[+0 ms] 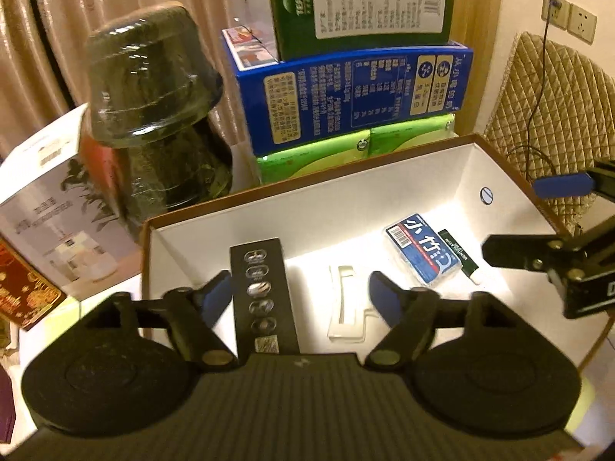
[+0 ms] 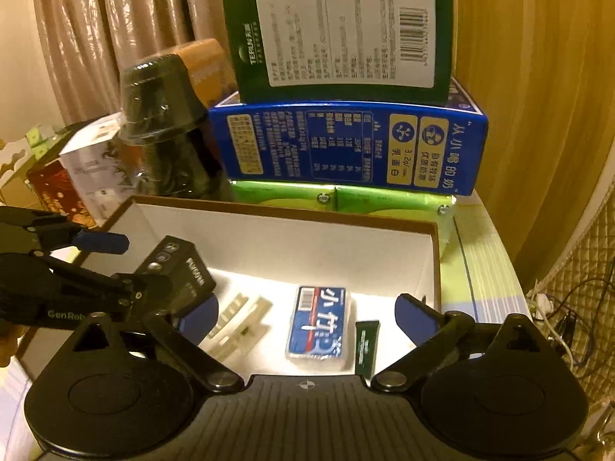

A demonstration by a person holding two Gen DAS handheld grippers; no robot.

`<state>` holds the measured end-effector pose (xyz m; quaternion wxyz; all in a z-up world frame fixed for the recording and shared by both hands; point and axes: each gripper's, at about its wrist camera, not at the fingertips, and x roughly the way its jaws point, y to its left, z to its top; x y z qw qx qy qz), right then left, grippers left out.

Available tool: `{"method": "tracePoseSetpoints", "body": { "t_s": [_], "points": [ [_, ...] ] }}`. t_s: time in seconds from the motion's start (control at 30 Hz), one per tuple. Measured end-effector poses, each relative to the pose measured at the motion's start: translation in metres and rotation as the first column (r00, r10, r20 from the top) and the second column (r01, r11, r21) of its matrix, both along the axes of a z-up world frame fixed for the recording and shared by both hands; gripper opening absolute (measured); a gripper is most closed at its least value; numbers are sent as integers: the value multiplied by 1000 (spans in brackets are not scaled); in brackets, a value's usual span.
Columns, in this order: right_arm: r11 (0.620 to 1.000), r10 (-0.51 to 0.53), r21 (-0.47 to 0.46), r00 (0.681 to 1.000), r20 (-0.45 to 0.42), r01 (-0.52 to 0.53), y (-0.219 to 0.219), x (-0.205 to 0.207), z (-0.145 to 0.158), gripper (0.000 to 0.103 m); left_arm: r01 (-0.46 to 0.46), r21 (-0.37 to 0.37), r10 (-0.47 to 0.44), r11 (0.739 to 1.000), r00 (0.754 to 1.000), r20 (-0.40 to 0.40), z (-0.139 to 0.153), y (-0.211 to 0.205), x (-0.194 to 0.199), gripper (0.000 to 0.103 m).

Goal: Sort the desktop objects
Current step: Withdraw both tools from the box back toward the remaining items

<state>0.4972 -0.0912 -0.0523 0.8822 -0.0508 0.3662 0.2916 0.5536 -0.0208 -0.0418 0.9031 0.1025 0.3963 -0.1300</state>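
Observation:
An open white-lined box (image 1: 423, 161) (image 2: 269, 230) holds a long black box (image 1: 265, 296) (image 2: 180, 269), a white clip (image 1: 346, 307) (image 2: 238, 322), a blue tissue pack (image 1: 423, 253) (image 2: 319, 326) and a small green tube (image 1: 459, 255) (image 2: 365, 345). My left gripper (image 1: 300, 296) is open over the box, with the black box and the white clip between its fingers; it also shows in the right wrist view (image 2: 127, 261). My right gripper (image 2: 307, 315) is open above the tissue pack and shows at the right edge of the left wrist view (image 1: 511, 219).
Behind the box stand stacked cartons: green (image 1: 365, 0), blue (image 1: 353, 96) and light green packs (image 1: 346, 146). A wrapped dark pot (image 1: 153, 107) and a white carton (image 1: 54, 211) stand at the left. A quilted chair back (image 1: 549, 115) is at the right.

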Motion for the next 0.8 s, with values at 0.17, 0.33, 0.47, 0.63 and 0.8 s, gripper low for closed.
{"method": "tracePoseSetpoints", "body": {
  "t_s": [0.17,0.33,0.47,0.63,0.8],
  "points": [
    [999,-21,31,1000,-22,22,-10,-16,7,101,-16,-11,16,1000,1000,5,12,8,-23,79],
    [999,-33,30,999,-32,34,-13,-34,14,101,-37,-5,38,999,999,13,21,14,-46,93],
    [998,-41,36,999,-35,43,-17,-51,19,101,-47,-10,47,999,999,3,27,20,-65,94],
    [997,-62,40,997,-42,64,-20,-69,24,101,-68,-22,69,997,998,6,35,26,-85,97],
    [996,-81,30,996,-48,83,-25,-91,26,101,-91,-22,91,996,996,5,39,34,-106,98]
  ]
}}
